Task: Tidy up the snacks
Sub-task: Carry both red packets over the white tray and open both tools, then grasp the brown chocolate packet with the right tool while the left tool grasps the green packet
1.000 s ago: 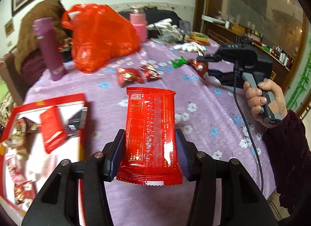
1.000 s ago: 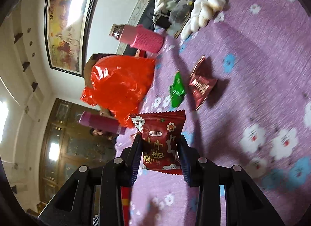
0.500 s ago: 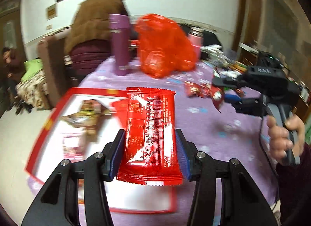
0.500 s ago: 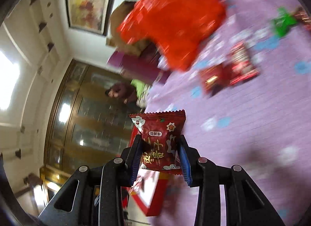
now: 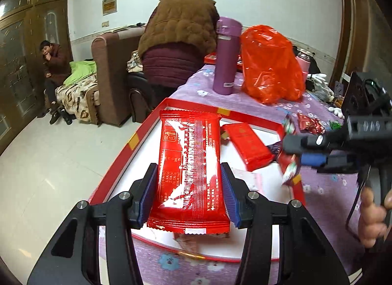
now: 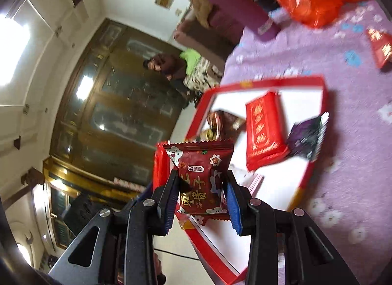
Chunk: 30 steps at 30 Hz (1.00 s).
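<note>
My left gripper (image 5: 187, 194) is shut on a long bright red snack packet (image 5: 189, 167) and holds it above the red-rimmed white tray (image 5: 144, 133). My right gripper (image 6: 202, 196) is shut on a small dark red snack packet (image 6: 201, 182) above the same tray (image 6: 306, 177); it also shows in the left wrist view (image 5: 301, 147) at the tray's right edge. In the tray lie a red flat packet (image 6: 264, 128), a purple packet (image 6: 308, 135) on the rim, and several small snacks (image 6: 220, 123).
A purple flask (image 5: 226, 57), an orange-red plastic bag (image 5: 269, 64) and a pink bottle (image 5: 303, 64) stand behind the tray on the purple flowered tablecloth (image 5: 323, 187). Loose snack packets (image 5: 310, 123) lie to the right. An armchair (image 5: 112, 74) with coats stands beyond the table's edge.
Both grippers have swung left from the loose snacks to above the tray, each still holding its packet. The tray now fills the middle of both views.
</note>
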Each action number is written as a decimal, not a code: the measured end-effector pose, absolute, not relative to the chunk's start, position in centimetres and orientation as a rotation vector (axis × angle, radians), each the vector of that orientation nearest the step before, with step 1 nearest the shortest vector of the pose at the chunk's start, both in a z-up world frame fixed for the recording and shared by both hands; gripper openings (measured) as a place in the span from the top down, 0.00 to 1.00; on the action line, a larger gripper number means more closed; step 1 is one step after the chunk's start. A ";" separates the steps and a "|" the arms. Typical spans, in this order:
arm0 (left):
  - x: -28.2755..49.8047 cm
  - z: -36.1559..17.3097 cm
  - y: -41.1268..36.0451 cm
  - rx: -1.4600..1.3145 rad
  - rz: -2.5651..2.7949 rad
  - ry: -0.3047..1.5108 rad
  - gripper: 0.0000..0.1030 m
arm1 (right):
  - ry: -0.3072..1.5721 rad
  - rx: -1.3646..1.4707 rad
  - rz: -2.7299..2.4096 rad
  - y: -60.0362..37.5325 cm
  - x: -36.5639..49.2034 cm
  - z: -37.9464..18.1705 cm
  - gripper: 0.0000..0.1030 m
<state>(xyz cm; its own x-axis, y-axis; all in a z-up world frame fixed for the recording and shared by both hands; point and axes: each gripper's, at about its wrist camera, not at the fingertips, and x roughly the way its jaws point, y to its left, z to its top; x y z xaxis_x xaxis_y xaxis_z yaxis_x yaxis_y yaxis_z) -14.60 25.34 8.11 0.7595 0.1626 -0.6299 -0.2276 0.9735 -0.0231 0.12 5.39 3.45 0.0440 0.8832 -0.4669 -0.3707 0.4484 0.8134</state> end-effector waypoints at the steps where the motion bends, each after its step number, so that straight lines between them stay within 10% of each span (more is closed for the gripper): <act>1: -14.4 7.9 25.6 -0.105 0.210 0.679 0.53 | 1.168 0.529 1.026 6.2 -0.1 2.9 0.64; 17: -12.6 6.9 25.6 -0.061 0.266 0.709 0.45 | 1.176 0.470 0.981 8.3 0.2 2.1 0.58; 30: -12.7 7.8 21.2 0.057 0.179 0.671 0.39 | 0.952 0.611 0.539 -12.7 6.5 3.8 0.52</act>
